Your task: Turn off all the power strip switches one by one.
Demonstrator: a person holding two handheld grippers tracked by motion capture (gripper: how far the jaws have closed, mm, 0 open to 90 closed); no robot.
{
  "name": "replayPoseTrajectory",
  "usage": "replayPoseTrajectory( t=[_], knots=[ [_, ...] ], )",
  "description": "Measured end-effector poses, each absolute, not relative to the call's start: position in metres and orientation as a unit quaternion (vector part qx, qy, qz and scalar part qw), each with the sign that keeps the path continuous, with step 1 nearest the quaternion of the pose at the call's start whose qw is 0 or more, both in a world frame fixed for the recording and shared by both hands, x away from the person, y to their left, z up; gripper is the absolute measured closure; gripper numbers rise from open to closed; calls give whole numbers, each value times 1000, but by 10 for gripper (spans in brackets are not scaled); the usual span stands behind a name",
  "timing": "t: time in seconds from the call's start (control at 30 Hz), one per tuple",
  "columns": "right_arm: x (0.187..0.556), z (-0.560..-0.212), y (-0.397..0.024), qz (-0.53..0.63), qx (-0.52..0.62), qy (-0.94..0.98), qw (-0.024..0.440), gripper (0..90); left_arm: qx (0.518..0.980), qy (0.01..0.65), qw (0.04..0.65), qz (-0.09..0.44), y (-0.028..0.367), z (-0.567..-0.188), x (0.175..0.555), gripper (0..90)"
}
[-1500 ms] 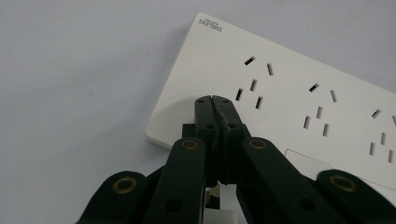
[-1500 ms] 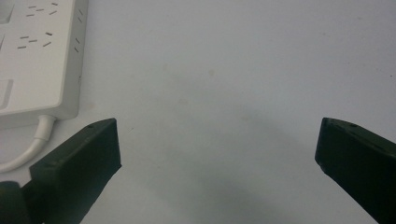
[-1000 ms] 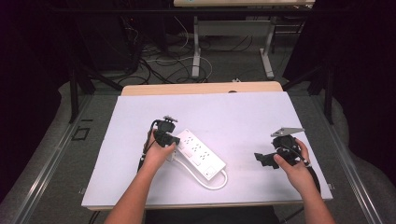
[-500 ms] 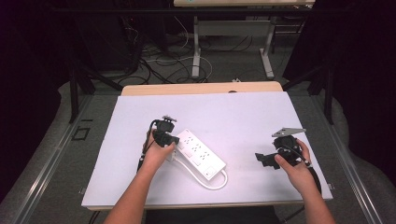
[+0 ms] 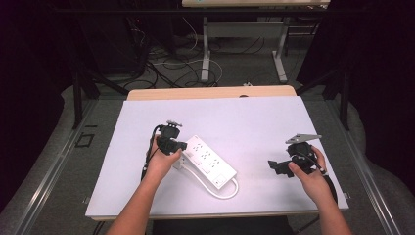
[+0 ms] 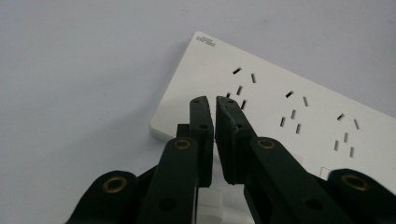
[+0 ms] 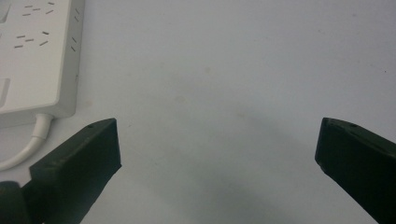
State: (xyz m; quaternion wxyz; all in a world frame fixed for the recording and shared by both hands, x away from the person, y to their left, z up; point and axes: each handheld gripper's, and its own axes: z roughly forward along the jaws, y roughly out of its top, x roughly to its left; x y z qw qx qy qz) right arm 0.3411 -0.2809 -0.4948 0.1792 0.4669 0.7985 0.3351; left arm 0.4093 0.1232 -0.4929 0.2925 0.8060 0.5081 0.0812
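1. Where the left gripper [image 6: 215,100] rides over the near corner of the white power strip [image 6: 299,107], its two black jaws stand nearly together with only a thin slit between them, and nothing shows pinched in that slit.
2. Just under those jaws, at the bottom of the left gripper view, a small white part [image 6: 210,198] peeks out; whether it is the plug or the strip's cord cannot be told, nor whether the jaws touch it.
3. Beyond the jaw tips the strip's face carries rows of slotted sockets, with a small printed brand mark [image 6: 206,40] at its far corner.
4. From the high view, the left hand [image 5: 164,159] holds the left gripper [image 5: 178,145] at the strip's left end, and the power strip [image 5: 208,161] lies slantwise on the white tabletop [image 5: 244,122], its white cord [image 5: 230,192] looping out of the end nearer the person.
5. Over at the right gripper [image 7: 217,142], the jaws stand wide apart with bare tabletop between them.
6. Off to the upper left of those jaws lies the strip's end [image 7: 37,56], with its cord [image 7: 28,144] curving out beside the left jaw.
7. Seen from above, the right gripper [image 5: 280,166] in the right hand [image 5: 308,171] sits well apart from the strip, pointing toward it, and bears a grey three-cornered plate [image 5: 302,137].
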Motion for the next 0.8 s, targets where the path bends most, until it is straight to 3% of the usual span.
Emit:
replayPoseTrajectory(
  t=[0.8],
  knots=[
    [340,-492,-285,338,469,796,179,0,783,518,328,107,153,-469,381,666]
  ],
)
